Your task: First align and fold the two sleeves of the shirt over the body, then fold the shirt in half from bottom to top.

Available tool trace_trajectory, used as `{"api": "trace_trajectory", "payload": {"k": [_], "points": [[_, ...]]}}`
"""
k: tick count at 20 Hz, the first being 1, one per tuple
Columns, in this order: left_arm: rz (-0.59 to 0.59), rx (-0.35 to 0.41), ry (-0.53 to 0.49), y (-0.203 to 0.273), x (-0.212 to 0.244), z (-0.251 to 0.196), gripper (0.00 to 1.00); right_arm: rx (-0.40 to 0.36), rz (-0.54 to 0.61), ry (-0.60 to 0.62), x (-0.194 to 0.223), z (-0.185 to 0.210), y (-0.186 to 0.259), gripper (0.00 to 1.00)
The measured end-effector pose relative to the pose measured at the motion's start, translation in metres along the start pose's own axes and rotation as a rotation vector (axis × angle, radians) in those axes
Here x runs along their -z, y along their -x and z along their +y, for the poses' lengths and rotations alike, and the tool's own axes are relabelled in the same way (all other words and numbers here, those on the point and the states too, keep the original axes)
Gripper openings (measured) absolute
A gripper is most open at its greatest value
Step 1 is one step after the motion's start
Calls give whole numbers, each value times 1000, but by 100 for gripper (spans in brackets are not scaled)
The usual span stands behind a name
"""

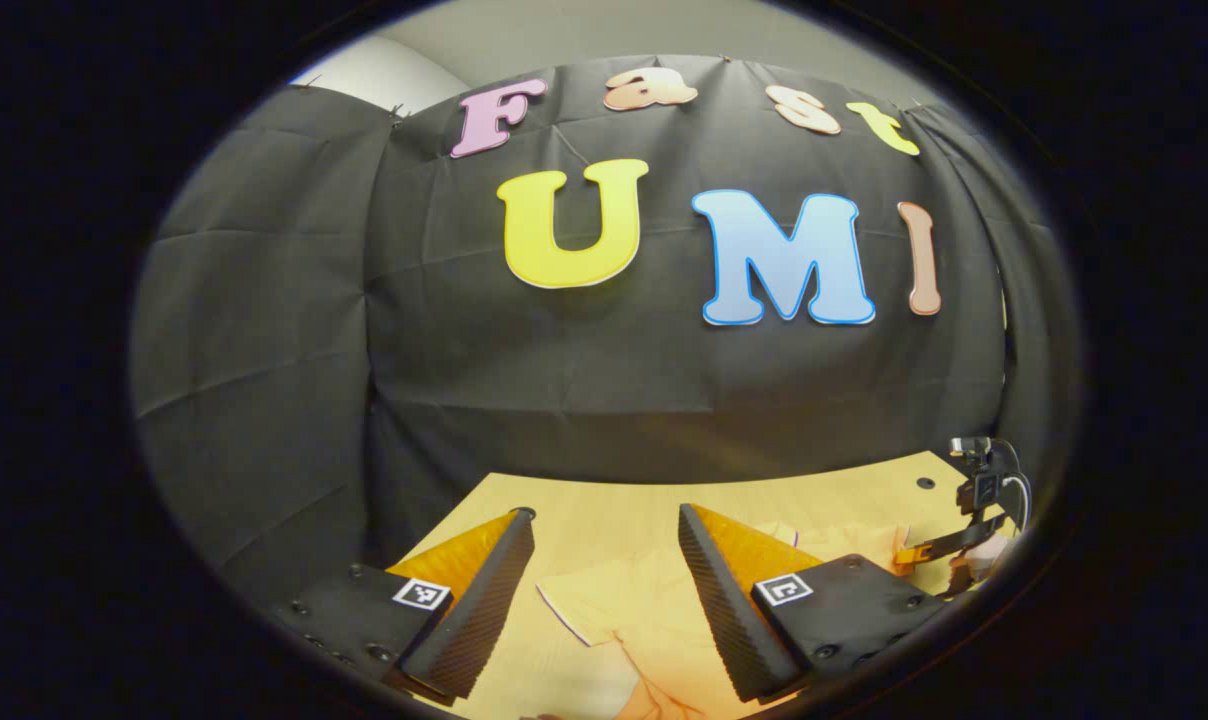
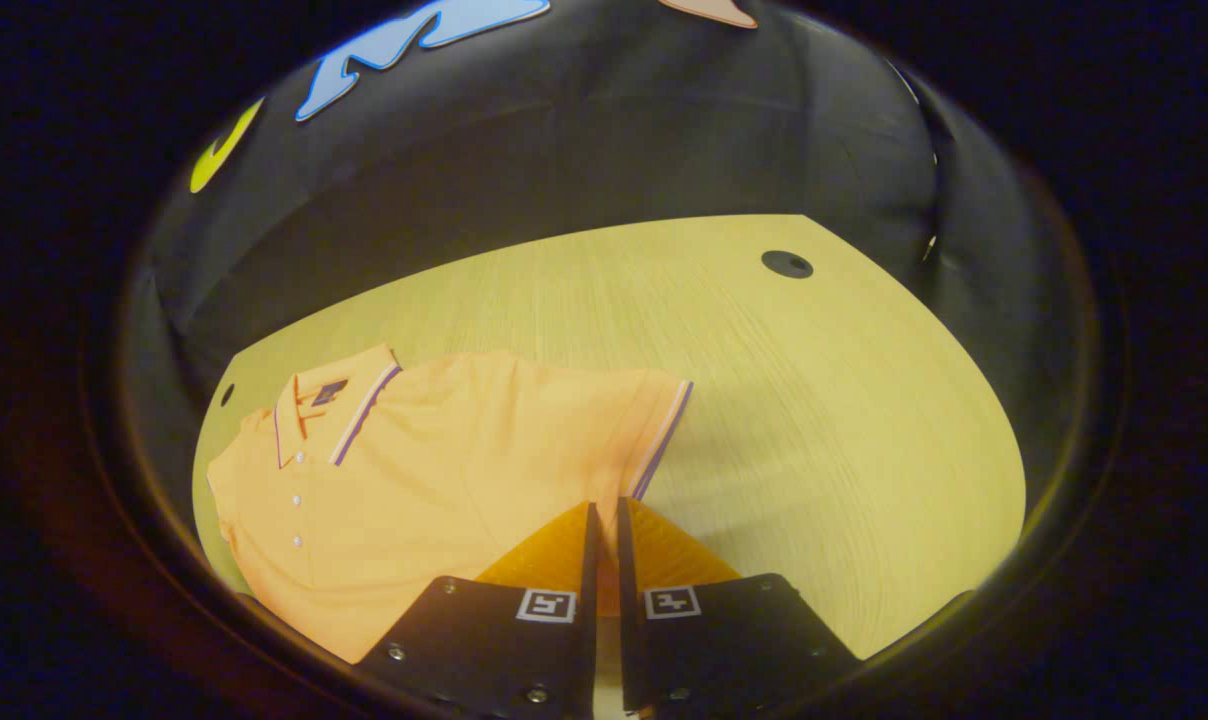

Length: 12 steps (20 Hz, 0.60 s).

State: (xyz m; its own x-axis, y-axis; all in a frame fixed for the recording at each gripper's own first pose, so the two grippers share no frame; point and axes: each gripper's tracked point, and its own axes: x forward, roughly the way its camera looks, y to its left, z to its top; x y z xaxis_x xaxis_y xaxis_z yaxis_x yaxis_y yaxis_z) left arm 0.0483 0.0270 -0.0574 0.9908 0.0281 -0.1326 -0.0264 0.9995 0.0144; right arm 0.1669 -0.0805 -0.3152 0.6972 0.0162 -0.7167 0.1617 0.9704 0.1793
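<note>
An orange polo shirt (image 2: 434, 470) lies flat on the wooden table (image 2: 814, 400), collar toward the table's far left in the right gripper view. One short sleeve (image 2: 654, 420) spreads out sideways, its striped hem running down to my right gripper (image 2: 604, 505). That gripper's fingers stand nearly together at the hem's lower corner, pinching the cloth. In the left gripper view, my left gripper (image 1: 604, 515) hangs open, fingers wide apart, above another part of the shirt (image 1: 614, 610). The right gripper (image 1: 964, 545) shows low at the far right there.
The booth's black cloth wall closes the table's far side and both flanks. Round dark holes (image 2: 787, 264) sit near the table's back corners. Bare wood (image 2: 864, 480) stretches to the right of the sleeve.
</note>
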Motion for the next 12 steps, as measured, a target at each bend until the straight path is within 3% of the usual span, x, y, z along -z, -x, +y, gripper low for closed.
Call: {"api": "trace_trajectory", "payload": {"k": [1,2,7,12], "points": [[2,0,2,-1,0,0,94,6,11,1,0,2,1,11],[2,-1,4,1,2,1,94,1,18,1,-1,4,0,1],[4,-13,5,2,4,8,94,4,-38,55,-20,20,9,1],[16,-20,21,1,10,14,94,-109,-85,109,-40,78,24,1]]}}
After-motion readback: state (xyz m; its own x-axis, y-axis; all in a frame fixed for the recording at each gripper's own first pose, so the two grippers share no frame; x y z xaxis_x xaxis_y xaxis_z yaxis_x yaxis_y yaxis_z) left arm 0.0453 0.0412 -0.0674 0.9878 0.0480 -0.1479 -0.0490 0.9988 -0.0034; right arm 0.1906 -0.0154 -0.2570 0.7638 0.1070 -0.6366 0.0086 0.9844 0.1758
